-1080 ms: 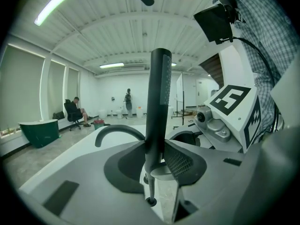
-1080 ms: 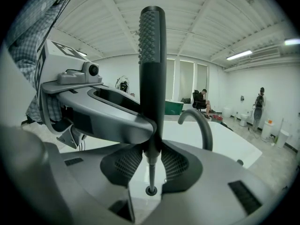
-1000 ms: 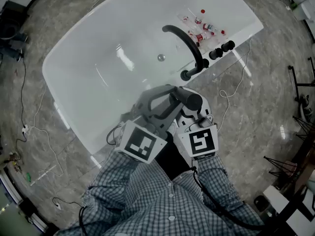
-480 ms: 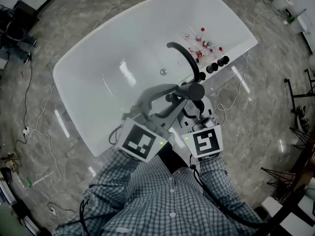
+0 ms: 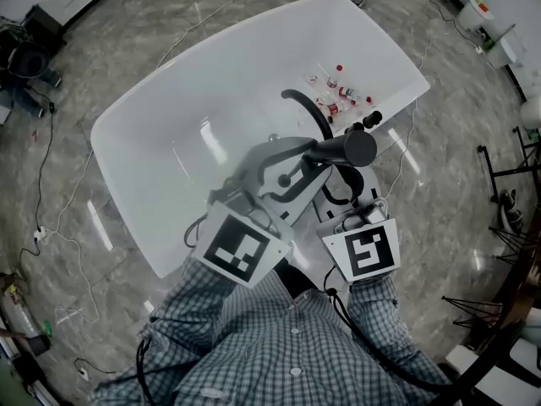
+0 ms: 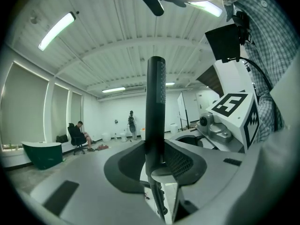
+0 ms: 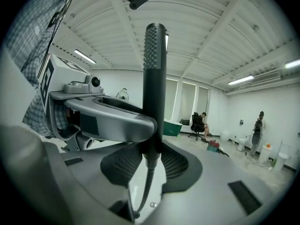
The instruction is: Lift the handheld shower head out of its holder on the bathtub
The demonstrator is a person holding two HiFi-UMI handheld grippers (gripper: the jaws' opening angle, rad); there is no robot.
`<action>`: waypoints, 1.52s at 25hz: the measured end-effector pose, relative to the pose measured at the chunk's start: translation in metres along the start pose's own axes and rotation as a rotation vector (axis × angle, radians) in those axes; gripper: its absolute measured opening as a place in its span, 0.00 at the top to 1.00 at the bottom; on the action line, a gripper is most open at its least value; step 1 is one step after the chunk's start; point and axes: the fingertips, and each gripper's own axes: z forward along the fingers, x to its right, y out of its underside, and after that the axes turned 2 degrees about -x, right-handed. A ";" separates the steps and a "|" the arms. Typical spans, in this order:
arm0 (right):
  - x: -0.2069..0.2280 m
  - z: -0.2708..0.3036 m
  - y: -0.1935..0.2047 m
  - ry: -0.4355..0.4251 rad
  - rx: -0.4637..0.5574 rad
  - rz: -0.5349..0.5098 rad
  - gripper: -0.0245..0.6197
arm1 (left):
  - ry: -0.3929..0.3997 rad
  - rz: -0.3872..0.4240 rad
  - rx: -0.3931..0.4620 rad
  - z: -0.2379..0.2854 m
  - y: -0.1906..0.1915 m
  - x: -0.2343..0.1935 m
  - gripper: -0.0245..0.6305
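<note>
The handheld shower head (image 5: 345, 149) is a dark round wand, raised well above the white bathtub (image 5: 169, 134). In the left gripper view the shower head (image 6: 155, 107) stands upright between the pads, its hose (image 6: 158, 201) hanging below. My left gripper (image 5: 292, 166) is shut on the wand from the left. From the other side my right gripper (image 5: 336, 184) is shut on it too. The right gripper view shows the same wand (image 7: 154, 83) clamped, with its hose (image 7: 144, 193) trailing down to the tub. The holder itself is hidden under the grippers.
A black curved faucet spout (image 5: 306, 108) and black knobs (image 5: 368, 122) sit on the tub's rim, beside several small bottles (image 5: 338, 96). Cables (image 5: 51, 227) run over the marble floor. Black stands (image 5: 507, 193) are at the right. People (image 6: 131, 124) are far across the room.
Both grippers have risen together with the shower head held between them, coming closer to the head camera. The tub now lies farther below.
</note>
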 end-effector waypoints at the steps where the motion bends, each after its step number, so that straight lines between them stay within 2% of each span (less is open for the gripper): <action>1: 0.000 -0.002 -0.007 0.004 0.013 -0.005 0.77 | -0.001 0.013 0.011 -0.002 -0.006 0.000 0.77; 5: -0.005 -0.013 -0.031 0.013 0.051 -0.028 0.77 | 0.000 0.031 0.044 -0.016 -0.027 0.004 0.77; 10: 0.011 -0.011 -0.062 0.027 0.093 -0.061 0.77 | -0.017 0.047 0.092 -0.014 -0.057 -0.012 0.77; 18: 0.021 -0.013 -0.109 0.034 0.150 -0.039 0.77 | -0.023 0.102 0.139 -0.022 -0.101 -0.027 0.77; 30: 0.019 -0.019 -0.131 0.052 0.201 -0.072 0.77 | -0.044 0.175 0.197 -0.033 -0.122 -0.027 0.77; 38: 0.017 -0.022 -0.142 0.032 0.197 -0.099 0.77 | -0.050 0.174 0.206 -0.039 -0.132 -0.028 0.77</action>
